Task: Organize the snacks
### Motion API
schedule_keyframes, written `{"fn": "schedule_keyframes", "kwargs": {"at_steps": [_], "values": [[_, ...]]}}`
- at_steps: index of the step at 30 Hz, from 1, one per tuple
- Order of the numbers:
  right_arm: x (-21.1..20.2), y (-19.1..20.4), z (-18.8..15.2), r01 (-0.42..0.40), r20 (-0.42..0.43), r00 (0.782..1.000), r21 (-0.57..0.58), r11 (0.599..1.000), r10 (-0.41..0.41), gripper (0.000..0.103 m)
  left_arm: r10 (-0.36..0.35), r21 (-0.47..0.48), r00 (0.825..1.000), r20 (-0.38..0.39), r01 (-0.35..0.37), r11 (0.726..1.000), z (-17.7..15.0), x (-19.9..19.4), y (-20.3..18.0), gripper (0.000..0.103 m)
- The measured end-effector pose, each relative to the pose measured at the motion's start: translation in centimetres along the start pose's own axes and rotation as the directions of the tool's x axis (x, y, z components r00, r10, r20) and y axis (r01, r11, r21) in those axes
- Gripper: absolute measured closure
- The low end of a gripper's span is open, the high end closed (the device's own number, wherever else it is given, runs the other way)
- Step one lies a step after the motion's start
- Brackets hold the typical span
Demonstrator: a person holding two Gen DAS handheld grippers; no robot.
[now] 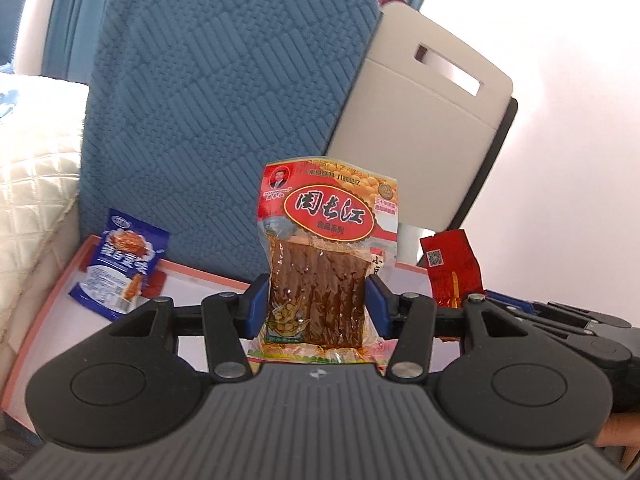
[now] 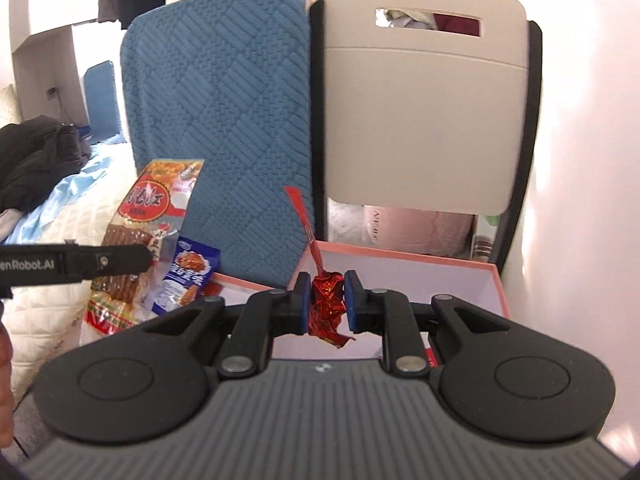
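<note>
Left claw [image 1: 316, 304] clamps the tofu pack [image 1: 320, 272] by its slick sides, may slip; right claw [image 2: 327, 303] pinches crumpled red wrapper [image 2: 328, 300], may tear over the pink tray [image 2: 440, 262].

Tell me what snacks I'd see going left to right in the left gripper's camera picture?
Blue snack packet → big red tofu packet held in the left gripper → small red foil packet.

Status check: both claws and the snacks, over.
Left claw shut on tofu pack. Right claw shut on red foil packet. Blue packet on pink-rimmed box. Nothing blocking.
</note>
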State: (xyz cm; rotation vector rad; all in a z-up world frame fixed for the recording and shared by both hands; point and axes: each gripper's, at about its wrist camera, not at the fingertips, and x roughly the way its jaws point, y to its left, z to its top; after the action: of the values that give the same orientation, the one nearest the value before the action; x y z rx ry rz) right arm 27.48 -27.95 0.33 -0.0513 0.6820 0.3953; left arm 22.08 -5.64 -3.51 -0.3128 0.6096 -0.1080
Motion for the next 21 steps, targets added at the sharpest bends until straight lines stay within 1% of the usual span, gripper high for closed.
{"fn": "schedule_keyframes", "kwargs": {"at_steps": [4,10,15,21], "values": [[0.3,-1.6,-1.2,0.02,-0.017,1.0,0.023,1.0,-0.02,0.082,-0.02,0.009,0.999,-0.038,0.02,1.0,-0.8,1.8,-1.4,0.047],[1.1,-3.8,-3.6,0.049,-0.06,0.997,0.06,0.997,-0.045,0.082,-0.043,0.013,0.993,-0.109,0.044,0.999,-3.0,4.9,-3.1,0.047],[2.2,-5.6,-5.4,0.068,-0.101,0.993,0.084,0.994,-0.06,0.082,-0.045,0.026,0.987,-0.154,0.05,0.998,-4.2,7.2,-4.0,0.047],[4.2,-7.3,-7.6,0.074,-0.151,0.987,0.126,0.989,-0.055,0.082,-0.039,0.044,0.979,-0.202,0.049,0.998,-5.6,9.4,-4.8,0.047]]}}
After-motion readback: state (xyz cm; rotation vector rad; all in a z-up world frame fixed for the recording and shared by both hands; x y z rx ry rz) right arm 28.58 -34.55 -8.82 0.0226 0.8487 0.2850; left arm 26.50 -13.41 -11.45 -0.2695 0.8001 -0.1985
